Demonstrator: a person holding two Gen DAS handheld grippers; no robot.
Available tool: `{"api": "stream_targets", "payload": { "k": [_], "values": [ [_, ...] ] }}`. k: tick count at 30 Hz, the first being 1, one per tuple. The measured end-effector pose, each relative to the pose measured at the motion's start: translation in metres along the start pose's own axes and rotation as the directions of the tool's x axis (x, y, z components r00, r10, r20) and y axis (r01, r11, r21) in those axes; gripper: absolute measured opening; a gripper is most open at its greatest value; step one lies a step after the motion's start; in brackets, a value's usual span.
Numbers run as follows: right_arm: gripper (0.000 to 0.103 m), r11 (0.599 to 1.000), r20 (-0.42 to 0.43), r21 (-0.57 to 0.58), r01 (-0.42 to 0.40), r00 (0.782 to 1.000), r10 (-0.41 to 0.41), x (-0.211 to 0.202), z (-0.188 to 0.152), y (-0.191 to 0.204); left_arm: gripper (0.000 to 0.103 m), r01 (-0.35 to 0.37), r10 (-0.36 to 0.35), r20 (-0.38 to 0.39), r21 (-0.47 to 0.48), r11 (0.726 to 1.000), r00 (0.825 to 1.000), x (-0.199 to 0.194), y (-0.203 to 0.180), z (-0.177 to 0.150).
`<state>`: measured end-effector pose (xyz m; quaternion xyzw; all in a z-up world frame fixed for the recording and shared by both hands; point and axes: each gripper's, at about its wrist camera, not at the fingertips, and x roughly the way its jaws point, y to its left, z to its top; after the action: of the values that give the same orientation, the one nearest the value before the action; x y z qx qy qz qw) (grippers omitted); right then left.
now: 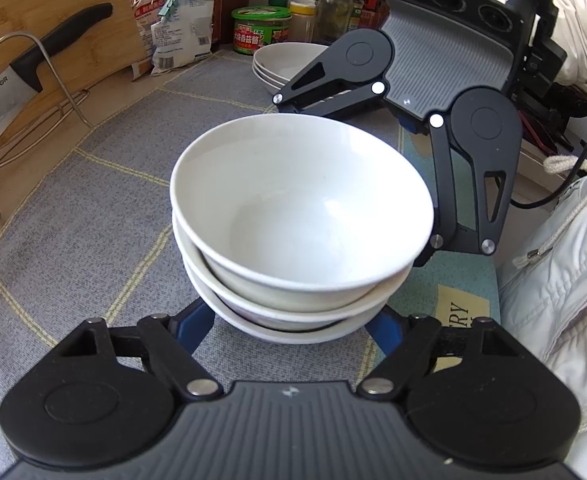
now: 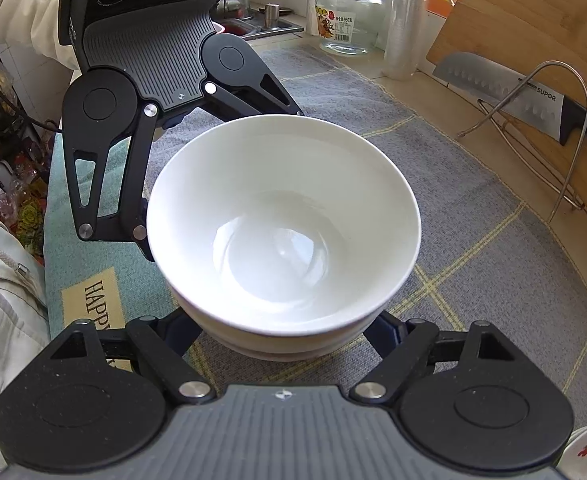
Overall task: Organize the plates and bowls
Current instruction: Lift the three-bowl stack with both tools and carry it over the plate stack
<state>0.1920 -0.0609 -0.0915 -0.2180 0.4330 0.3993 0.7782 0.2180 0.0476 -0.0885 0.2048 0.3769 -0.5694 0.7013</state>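
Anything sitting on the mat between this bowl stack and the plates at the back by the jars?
Only the right gripper. It straddles the far side of the stack of bowls, right on the line toward the plates. Otherwise the grey mat between the two looks bare in the left wrist view.

White bowls point(image 1: 301, 216) sit on a grey mat point(image 1: 93, 200) crossed by pale yellow lines.
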Motion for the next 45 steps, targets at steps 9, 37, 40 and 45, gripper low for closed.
{"api": "stream_targets", "payload": {
  "k": [9,37,40,45],
  "values": [
    [0.088,1.000,0.014,0.011,0.004,1.000,-0.004,-0.028,-0.009,-0.001,0.081,0.001,-0.001,-0.002,0.001,1.000,1.000,-0.004,-0.015,0.021],
    [0.088,0.984,0.038,0.043,0.171,0.984,-0.173,-0.155,-0.117,-0.079,0.081,-0.018,0.009,0.054,0.169,0.986,0.999,0.086,-0.060,0.164],
    [0.088,0.981,0.027,0.048,0.190,0.981,-0.192,-0.156,-0.125,-0.091,0.081,-0.017,0.007,0.051,0.184,0.983,0.999,0.102,-0.062,0.175],
    [0.088,0.978,0.011,0.063,0.201,0.979,-0.202,-0.159,-0.142,-0.108,0.081,-0.010,0.001,0.045,0.196,0.981,0.999,0.124,-0.062,0.189]
  ]
}}
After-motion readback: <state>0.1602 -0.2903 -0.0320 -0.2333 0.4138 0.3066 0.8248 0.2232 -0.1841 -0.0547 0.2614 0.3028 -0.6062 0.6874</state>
